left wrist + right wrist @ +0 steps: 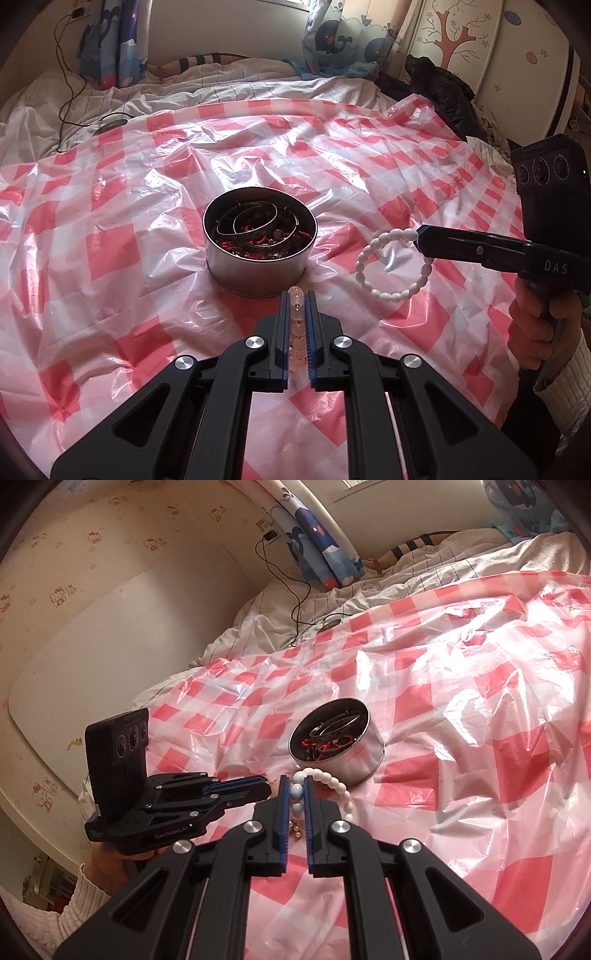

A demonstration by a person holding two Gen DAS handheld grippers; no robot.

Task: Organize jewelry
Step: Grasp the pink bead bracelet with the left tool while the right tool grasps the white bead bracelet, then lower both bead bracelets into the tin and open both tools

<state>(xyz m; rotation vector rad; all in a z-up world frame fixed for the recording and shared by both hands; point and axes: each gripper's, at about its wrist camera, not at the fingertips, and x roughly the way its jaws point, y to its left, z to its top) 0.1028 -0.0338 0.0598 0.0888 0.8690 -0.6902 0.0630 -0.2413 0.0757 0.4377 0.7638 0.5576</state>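
Left gripper (297,295) fingers clamped on pink bead bracelet (297,325); right gripper (295,781) fingers clamped on white bead bracelet (391,262), both just beside the round tin (258,269) mid-bed. Probably light, limp, slippery strands; pinch across beads

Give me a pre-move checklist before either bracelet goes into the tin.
1. Left gripper closed on the pink bead bracelet: ok, beads sit clamped between its fingers.
2. Right gripper closed on the white bead bracelet: ok, the loop hangs free from the tips.
3. Round metal tin upright and uncovered on the checked plastic sheet: ok.
4. Room in the tin: cannot tell; bangles and red cord pieces already lie in it.
5. Either bracelet above the tin opening: not ok, both are short of the rim.
6. Grippers apart from each other: ok.
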